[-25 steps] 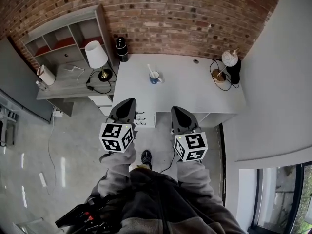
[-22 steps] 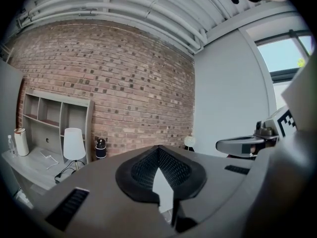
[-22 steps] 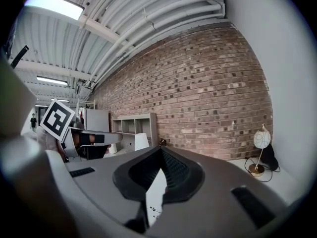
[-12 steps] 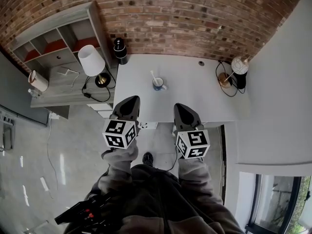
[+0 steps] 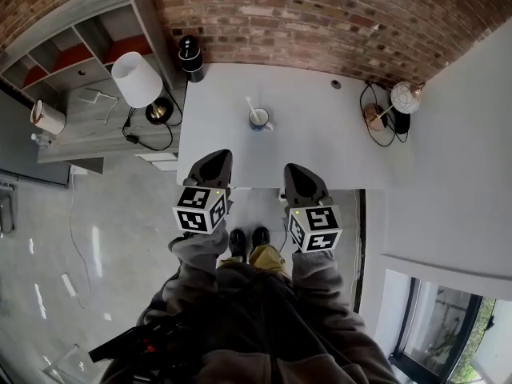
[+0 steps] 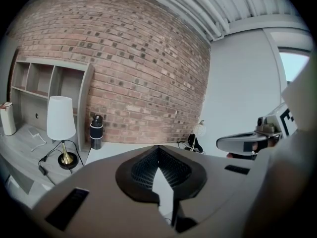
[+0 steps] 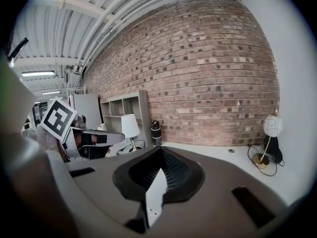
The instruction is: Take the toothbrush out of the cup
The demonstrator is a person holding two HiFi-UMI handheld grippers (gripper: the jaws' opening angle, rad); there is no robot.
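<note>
— Where is the toothbrush?
— One toothbrush (image 5: 250, 107) stands in one cup (image 5: 258, 119) on the table (image 5: 320, 142).
— And the grippers?
— Two. The left gripper (image 5: 216, 158) and right gripper (image 5: 293, 170) are closed and empty, at the table's near edge.

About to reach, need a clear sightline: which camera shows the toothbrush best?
Head view: the toothbrush leans out of the blue cup on the white table, seen from above. Neither gripper view shows it; the left claw and right claw block that part of the table.
</note>
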